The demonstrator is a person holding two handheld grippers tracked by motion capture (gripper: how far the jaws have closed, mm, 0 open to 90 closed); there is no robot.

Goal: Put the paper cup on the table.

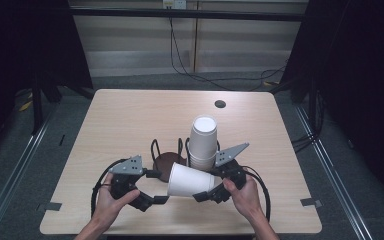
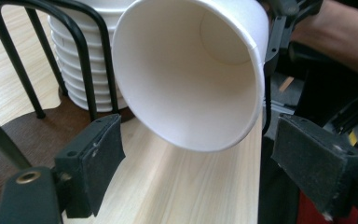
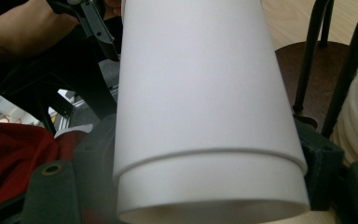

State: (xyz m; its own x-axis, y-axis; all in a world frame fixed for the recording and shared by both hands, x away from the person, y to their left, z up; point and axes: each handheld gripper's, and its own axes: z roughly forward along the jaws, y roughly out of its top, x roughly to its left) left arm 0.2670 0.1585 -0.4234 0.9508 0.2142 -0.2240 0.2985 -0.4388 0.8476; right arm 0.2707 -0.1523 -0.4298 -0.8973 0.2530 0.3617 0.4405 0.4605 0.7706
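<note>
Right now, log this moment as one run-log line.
right gripper: shut on paper cups, held sideways | left gripper: open, facing mouth | cup stack: in holder

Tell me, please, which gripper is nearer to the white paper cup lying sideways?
Right: the right gripper clamps the paper cup at its base, while the left gripper waits open just short of its mouth, apart.
</note>
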